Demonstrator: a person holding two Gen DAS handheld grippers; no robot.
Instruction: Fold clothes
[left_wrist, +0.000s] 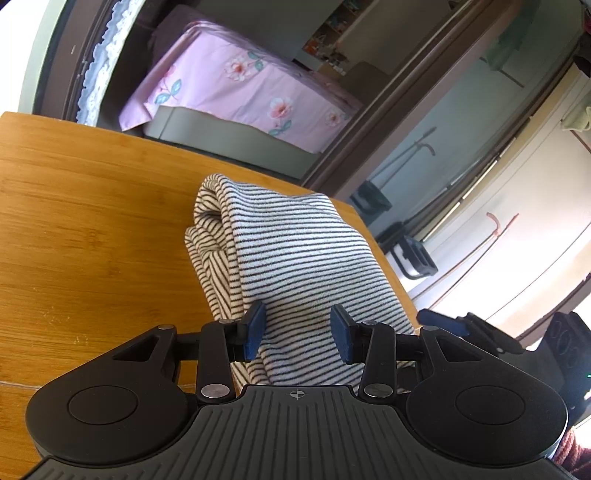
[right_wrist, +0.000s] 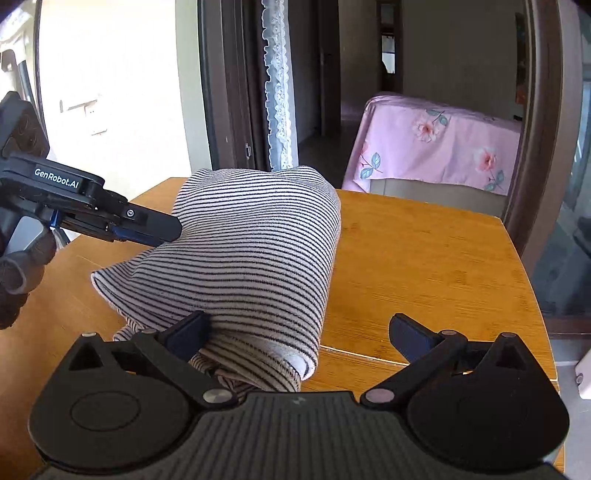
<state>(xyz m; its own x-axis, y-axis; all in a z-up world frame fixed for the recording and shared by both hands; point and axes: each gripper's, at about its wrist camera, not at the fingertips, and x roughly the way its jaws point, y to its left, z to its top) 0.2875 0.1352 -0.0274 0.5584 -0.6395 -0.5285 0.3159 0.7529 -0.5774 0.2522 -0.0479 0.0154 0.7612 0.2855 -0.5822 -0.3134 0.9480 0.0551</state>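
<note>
Garment: striped top (right_wrist: 258, 243) lay folded near the table's (right_wrist: 424, 258) far corner | right gripper (right_wrist: 299, 332) gaped, gripping nothing | left gripper (left_wrist: 298, 330) apart, pads straddling cloth unpinched | you needed square edges.

The striped garment (right_wrist: 258, 258) hides its own inner layers in the fold and its near end runs under the right tool (right_wrist: 299, 332), the left tool (right_wrist: 155, 230) has its tips pressed out of sight against the cloth, and the surface (right_wrist: 424, 266) is cut off below
</note>
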